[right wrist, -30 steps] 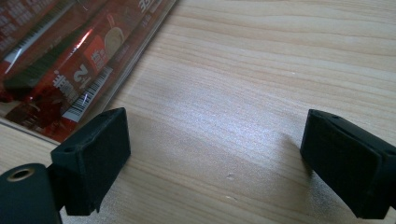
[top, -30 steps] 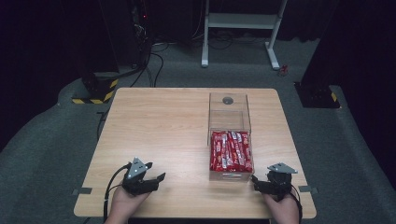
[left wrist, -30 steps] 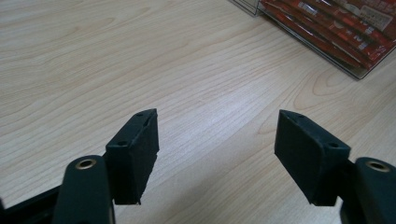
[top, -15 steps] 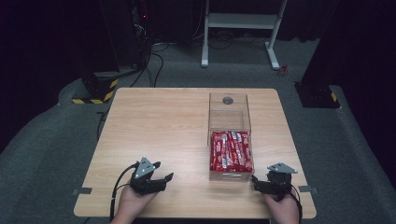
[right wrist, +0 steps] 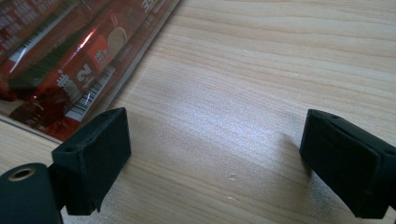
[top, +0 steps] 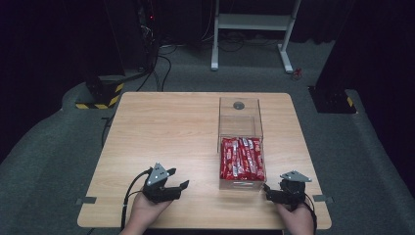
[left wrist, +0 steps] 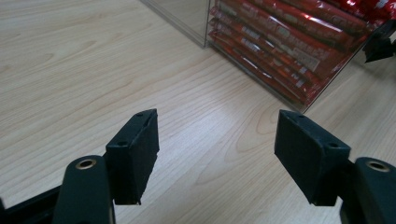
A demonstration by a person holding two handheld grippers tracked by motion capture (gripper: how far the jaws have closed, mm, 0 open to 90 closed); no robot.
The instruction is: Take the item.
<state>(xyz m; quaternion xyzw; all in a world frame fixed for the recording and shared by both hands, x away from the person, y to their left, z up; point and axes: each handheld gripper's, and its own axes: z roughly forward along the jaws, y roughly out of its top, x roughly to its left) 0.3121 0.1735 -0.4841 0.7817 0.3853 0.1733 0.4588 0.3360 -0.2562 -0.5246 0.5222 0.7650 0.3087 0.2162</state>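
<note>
From above, my left hand-held gripper (top: 177, 188) sits at the lower left of the wooden tabletop (top: 166, 132), my right hand-held gripper (top: 270, 193) at lower right, just beside the near end of a clear plastic box (top: 239, 128) holding red snack packets (top: 242, 157).

In my left gripper view, the jaws stand wide apart and empty, the packets (left wrist: 280, 42) at upper right.

In my right gripper view, the jaws gape over bare wood, the packets (right wrist: 65, 60) at upper left.
</note>
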